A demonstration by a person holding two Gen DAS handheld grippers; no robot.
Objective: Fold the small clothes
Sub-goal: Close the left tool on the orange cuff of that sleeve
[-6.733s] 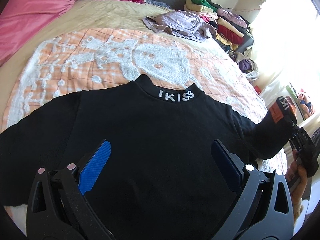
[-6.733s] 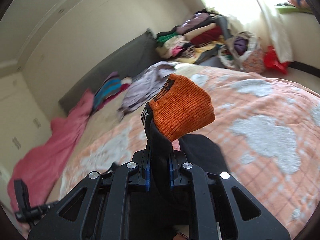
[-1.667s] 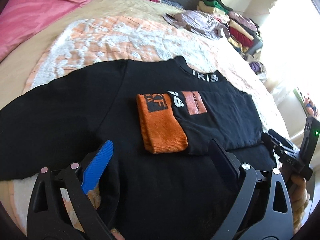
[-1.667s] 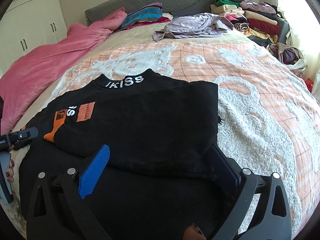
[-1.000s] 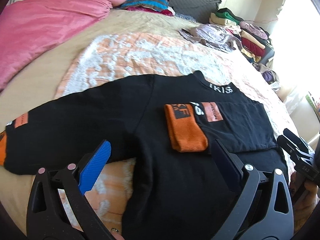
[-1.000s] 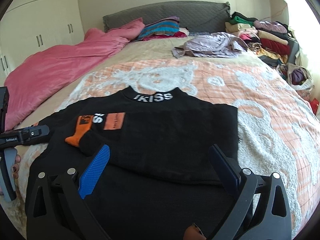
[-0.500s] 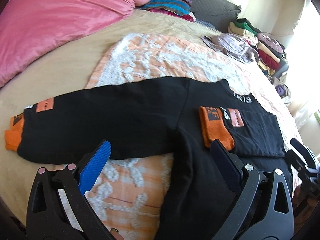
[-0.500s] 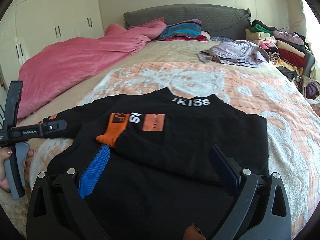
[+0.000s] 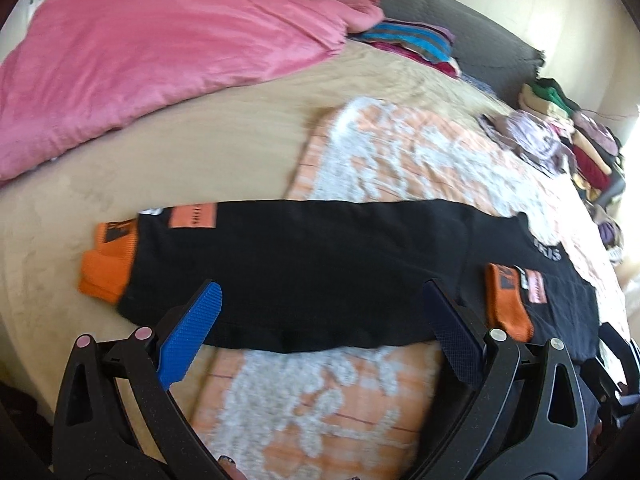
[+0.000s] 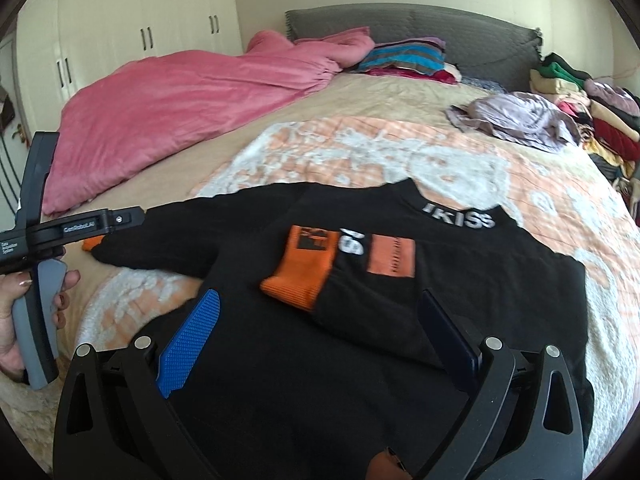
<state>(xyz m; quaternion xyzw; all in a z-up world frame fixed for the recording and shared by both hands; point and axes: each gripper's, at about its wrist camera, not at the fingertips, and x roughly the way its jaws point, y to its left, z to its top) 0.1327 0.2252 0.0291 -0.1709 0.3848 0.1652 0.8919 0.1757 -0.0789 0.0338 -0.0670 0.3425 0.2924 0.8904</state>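
Note:
A black sweater with white collar lettering lies flat on the bed. Its right sleeve is folded across the chest, orange cuff lying on the body. The other sleeve stretches out to the left, ending in an orange cuff on the beige sheet. My left gripper hovers open just short of that outstretched sleeve's near edge, holding nothing. My right gripper hangs open over the sweater's lower body, empty. In the right wrist view the left gripper's body shows at the far left, held by a hand.
The sweater rests on an orange-and-white fleece blanket. A pink duvet fills the far left. A lilac garment and stacked clothes sit at the far right, striped folded items by the grey headboard.
My left gripper has swung left along the outstretched sleeve, bringing its orange cuff into view. The right gripper let go of the right sleeve earlier, now folded over the chest, and has drifted left.

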